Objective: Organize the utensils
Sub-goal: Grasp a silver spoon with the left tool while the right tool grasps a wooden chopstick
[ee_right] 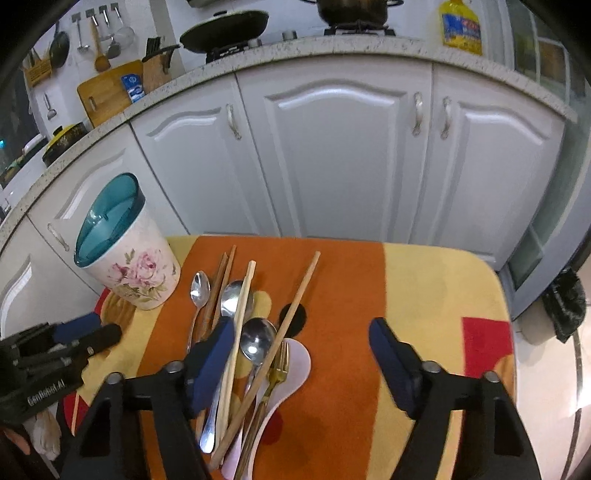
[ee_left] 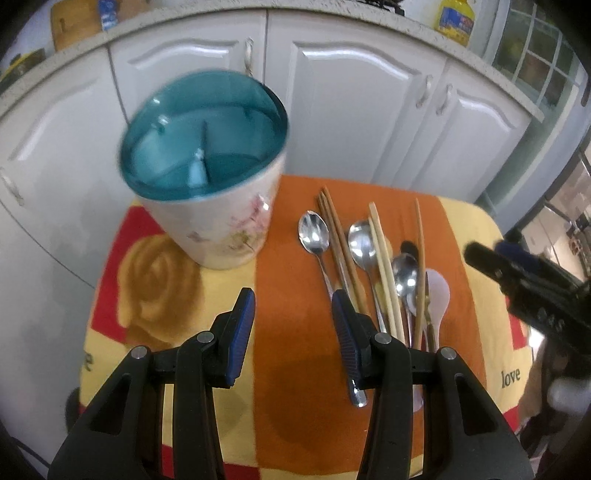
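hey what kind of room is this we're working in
Most likely a home kitchen: white cabinet doors under a speckled countertop, a frying pan on a gas stove, and hanging cooking utensils.

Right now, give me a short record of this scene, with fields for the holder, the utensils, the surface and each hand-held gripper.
holder: floral utensil holder with a teal divided insert, upright, nothing visible inside
utensils: metal spoons, chopsticks, a gold fork and a white rice paddle, lying loose right of the holder
surface: orange and yellow cloth
left hand-held gripper: open, holding nothing
right hand-held gripper: open above the pile, gripping nothing
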A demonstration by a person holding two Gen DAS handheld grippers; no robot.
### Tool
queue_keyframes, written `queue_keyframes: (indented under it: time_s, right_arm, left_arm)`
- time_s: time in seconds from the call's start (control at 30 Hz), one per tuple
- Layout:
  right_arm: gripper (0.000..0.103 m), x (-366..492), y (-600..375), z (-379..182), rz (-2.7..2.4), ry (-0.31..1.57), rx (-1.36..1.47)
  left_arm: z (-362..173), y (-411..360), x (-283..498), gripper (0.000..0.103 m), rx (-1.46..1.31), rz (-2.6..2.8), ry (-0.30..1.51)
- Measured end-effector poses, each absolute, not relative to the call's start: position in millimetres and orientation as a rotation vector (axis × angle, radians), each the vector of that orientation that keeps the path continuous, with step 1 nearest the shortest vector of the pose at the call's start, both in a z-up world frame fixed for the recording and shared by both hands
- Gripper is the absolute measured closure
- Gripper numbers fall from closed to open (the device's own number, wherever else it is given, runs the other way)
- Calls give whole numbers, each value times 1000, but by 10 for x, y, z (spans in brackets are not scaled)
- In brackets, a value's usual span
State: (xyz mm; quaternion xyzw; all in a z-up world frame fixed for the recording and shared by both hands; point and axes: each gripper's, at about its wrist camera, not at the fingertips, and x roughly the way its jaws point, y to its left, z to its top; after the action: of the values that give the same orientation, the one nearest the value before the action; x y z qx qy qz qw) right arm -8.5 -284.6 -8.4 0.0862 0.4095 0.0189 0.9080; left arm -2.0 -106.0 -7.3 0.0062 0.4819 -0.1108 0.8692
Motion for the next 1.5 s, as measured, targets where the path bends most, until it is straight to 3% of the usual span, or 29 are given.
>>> queue_keyframes:
  time_s: [0.47,0.67,0.73,0.8,1.1,1.23,1.27,1.37,1.5]
  right_arm:
    - [40,377,-2931,-338,100,909,210]
    - [40,522,-2936,-464,104,938,205]
    - [40,556,-2943,-490,107,942,209]
    - [40,588,-2958,-507,108,945,209]
    - [42,690,-3015,-558,132,966,239]
    - [53,768,-3028,-627,159,992,285]
    - [53,769,-3024,-635,164,993,292]
    - [54,769,-3020,-631,174,994,290]
    - [60,788,-3051,-642,200,999,321]
  left_arm:
    - [-575,-1208,368,64,-60,-276,1111]
    - [-665,-1310,487,76,-37,-280,1113]
    - [-668,-1300,510,95,-45,-294,1116]
    - [-688,-1264,502,97,-71,-319,1133]
    - [-681,-941,30,98,-31,-401,1187]
    - [-660,-865,-54,96,-32,-418,1210]
    - [-645,-838,-46,95,-45,-415,1207]
    - [-591,-721,26,73,-82,-383,1172]
    - [-577,-705,305,70,-118,-337,1132]
